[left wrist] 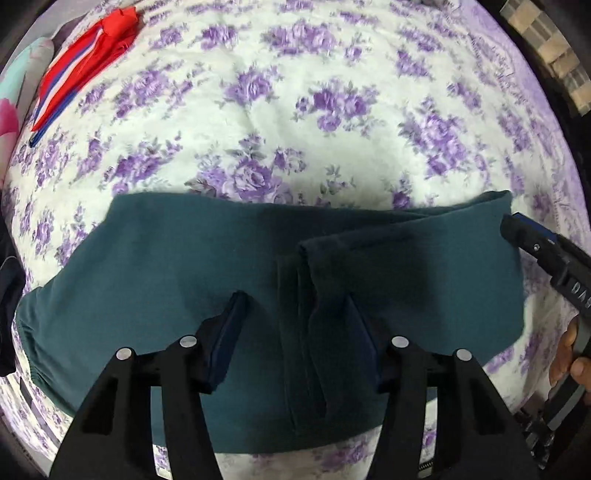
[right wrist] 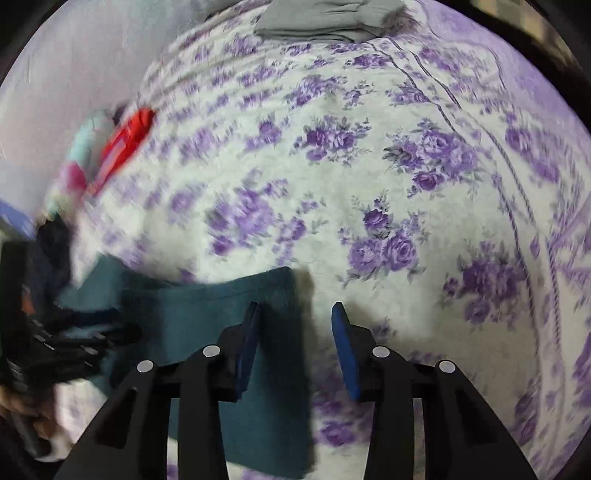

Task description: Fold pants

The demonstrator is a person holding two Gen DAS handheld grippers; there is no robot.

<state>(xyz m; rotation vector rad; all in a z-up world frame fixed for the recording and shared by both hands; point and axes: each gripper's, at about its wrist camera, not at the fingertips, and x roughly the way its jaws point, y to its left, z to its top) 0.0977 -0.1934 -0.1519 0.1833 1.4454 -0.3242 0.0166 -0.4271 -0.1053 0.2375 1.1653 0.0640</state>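
Note:
The dark teal pants point(left wrist: 177, 266) lie folded on the floral bedspread point(left wrist: 280, 110), with a folded edge running across their middle. My left gripper point(left wrist: 295, 299) is open just above the pants, with nothing between its fingers. My right gripper point(right wrist: 295, 310) is open and empty at the right end of the pants point(right wrist: 207, 306), its left finger over the cloth and its right finger over the bedspread point(right wrist: 406, 184). The right gripper also shows at the right edge of the left wrist view point(left wrist: 517, 229). The right wrist view is blurred on its left side.
A red garment with blue and white stripes point(left wrist: 85, 62) lies at the far left of the bed, also in the right wrist view point(right wrist: 125, 147). A folded grey garment point(right wrist: 325, 18) lies at the far edge. Colourful pillows point(right wrist: 85, 147) and dark clothing point(left wrist: 9, 295) sit left.

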